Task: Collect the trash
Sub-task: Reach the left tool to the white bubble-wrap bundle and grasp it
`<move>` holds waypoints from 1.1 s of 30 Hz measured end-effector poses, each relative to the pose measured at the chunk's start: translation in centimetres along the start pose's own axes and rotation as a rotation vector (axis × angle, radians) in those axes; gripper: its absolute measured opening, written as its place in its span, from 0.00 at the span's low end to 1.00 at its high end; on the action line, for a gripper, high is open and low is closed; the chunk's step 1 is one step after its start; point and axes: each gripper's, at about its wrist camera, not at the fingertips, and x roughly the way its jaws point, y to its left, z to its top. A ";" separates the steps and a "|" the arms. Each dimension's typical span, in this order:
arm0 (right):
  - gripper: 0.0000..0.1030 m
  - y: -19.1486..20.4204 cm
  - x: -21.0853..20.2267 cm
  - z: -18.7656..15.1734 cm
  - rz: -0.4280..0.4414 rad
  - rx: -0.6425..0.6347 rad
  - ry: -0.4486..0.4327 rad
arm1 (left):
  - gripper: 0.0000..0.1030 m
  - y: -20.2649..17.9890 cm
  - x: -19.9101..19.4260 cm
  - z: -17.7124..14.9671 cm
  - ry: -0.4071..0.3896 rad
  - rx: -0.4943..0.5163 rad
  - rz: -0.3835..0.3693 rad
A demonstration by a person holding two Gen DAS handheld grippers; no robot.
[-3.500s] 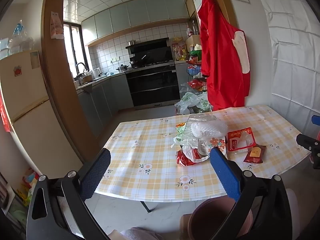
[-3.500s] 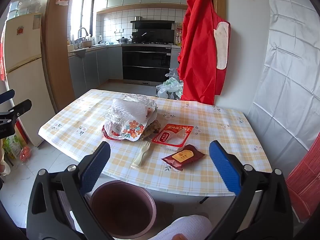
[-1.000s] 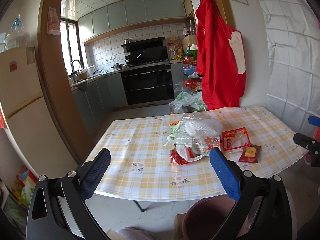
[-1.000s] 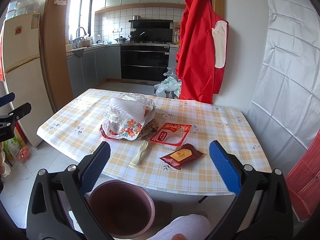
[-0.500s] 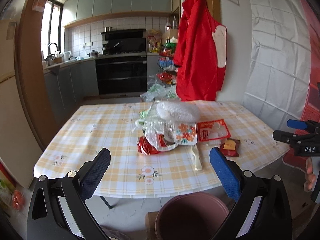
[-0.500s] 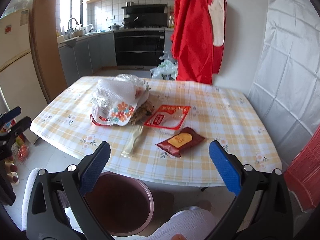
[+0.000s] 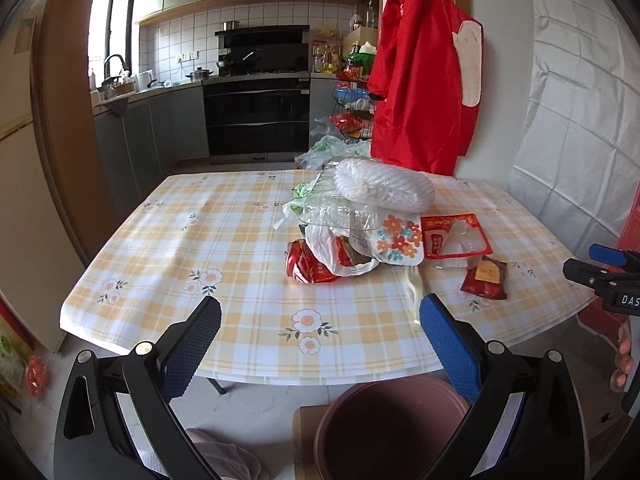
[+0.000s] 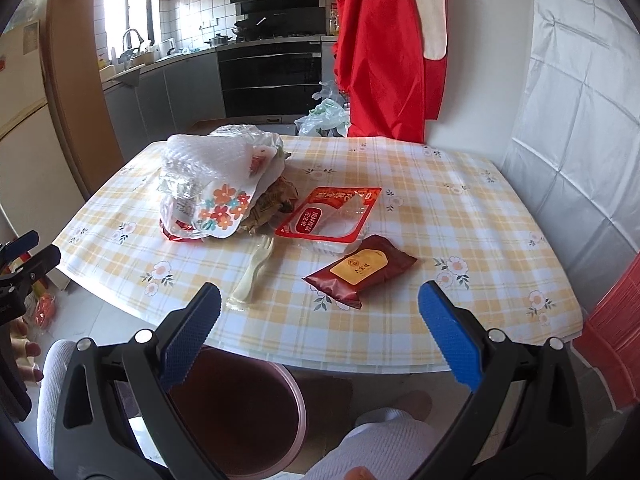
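yellow-checked flowered tablecloth (image 8: 440, 216), dark red packet (image 8: 360, 270), red apron (image 8: 384, 44), pink bin (image 8: 288, 396).

**Readable lettering**

Only "DAS" legible, white on the black body of the right tool (image 7: 600, 266) at the left-wrist view's right edge, cut off by the frame. Chinese characters printed on the red-rimmed tray pack (image 8: 330, 216) and on the dark red packet's (image 8: 360, 270) yellow label, too small to read.

Checked table (image 8: 460, 216) w/ wrapper pile (image 8: 216, 184), fork (image 8: 252, 272), red tray (image 8: 328, 216), dark-red packet (image 8: 360, 270)
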 end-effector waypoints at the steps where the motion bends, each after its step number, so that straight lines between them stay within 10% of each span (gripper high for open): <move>1: 0.95 -0.1 0.3 0.0 0.003 0.003 0.004 | 0.95 -0.1 0.2 0.1 -0.005 0.004 0.007; 7: 0.95 -1.1 3.3 -0.3 0.015 0.038 0.021 | 0.95 -0.7 2.6 1.4 0.024 0.053 0.016; 22: 0.95 -5.3 10.3 -1.9 0.022 0.151 0.106 | 0.95 -8.5 11.4 8.1 -0.194 0.577 0.045; 29: 0.95 -6.9 11.4 -2.1 -0.006 0.182 0.118 | 0.94 -10.2 15.2 7.9 -0.170 0.723 0.047; 33: 0.95 -7.2 11.9 -2.4 0.005 0.200 0.132 | 0.68 -10.9 16.0 7.4 -0.147 0.756 0.037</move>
